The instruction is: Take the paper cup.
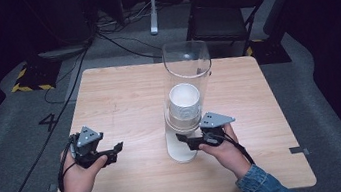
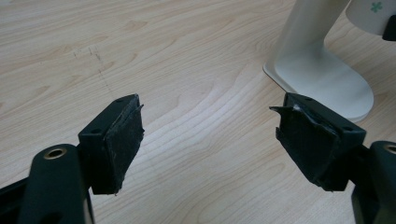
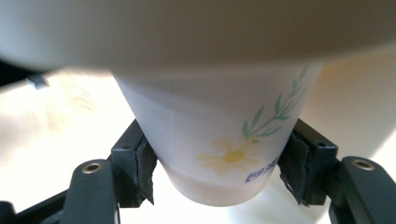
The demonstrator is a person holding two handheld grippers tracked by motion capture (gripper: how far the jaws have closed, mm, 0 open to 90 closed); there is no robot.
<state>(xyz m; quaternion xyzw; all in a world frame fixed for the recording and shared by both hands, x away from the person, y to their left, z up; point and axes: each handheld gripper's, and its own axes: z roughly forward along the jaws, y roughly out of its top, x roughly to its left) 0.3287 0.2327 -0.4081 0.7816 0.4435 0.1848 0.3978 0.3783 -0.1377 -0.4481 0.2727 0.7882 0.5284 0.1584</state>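
Close in, the right gripper is seen pinching a paper cup low on its wall, one black pad pressed on each side just above the base, with the daisy print facing the camera. From the high view the same right gripper is placed at the foot of a cup dispenser, a clear tube on a white stand, and the paper cup hangs as the lowest of the stack at the tube's mouth, above the white base plate. Thin waxed paper is judged light and easily crushed: the wall will likely dent if squeezed harder, and the glossy taper could let the pads slide downward. A hold near the bottom seam, where the cup is stiffest, is judged the better place, and that is roughly where the pads sit now; the rolled rim is hidden inside the tube and cannot be reached. Some drag from the nested cups above is to be expected, so a straight downward pull seems safer than a twist. Further left, the left gripper is held just above the wooden table, well apart from the dispenser, its jaws spread wide with nothing between the pads. Beyond the table edge a dark chair is visible.
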